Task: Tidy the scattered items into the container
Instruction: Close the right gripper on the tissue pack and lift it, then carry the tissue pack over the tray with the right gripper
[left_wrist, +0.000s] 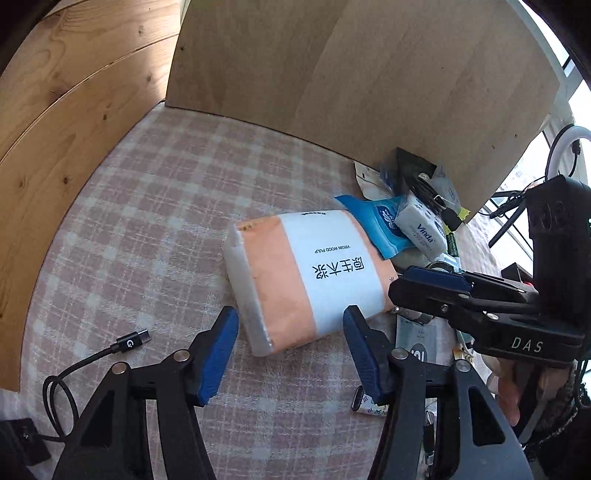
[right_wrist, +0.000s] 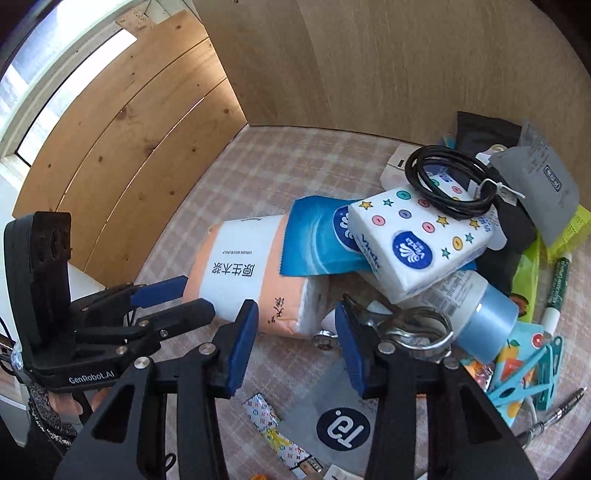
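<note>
Checked cloth (left_wrist: 155, 206) covers the desk. Leftmost lies a black USB cable (left_wrist: 92, 360). Next, the left hand-held gripper (left_wrist: 291, 354) stands apart astride the near corner of the orange-and-white tissue pack (left_wrist: 306, 280), pads not pressing. Further right, the right hand-held gripper (right_wrist: 295, 343) is likewise apart at that pack's end, gripping nothing. Beyond are a blue tissue packet (right_wrist: 317, 240), a white Vinda packet (right_wrist: 417, 240) and a coiled black cord (right_wrist: 447, 181), piled together.

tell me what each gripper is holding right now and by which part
Nothing is held. The left gripper stands open around the near end of the orange tissue pack, pads apart from it. The right gripper is open and empty.
</note>
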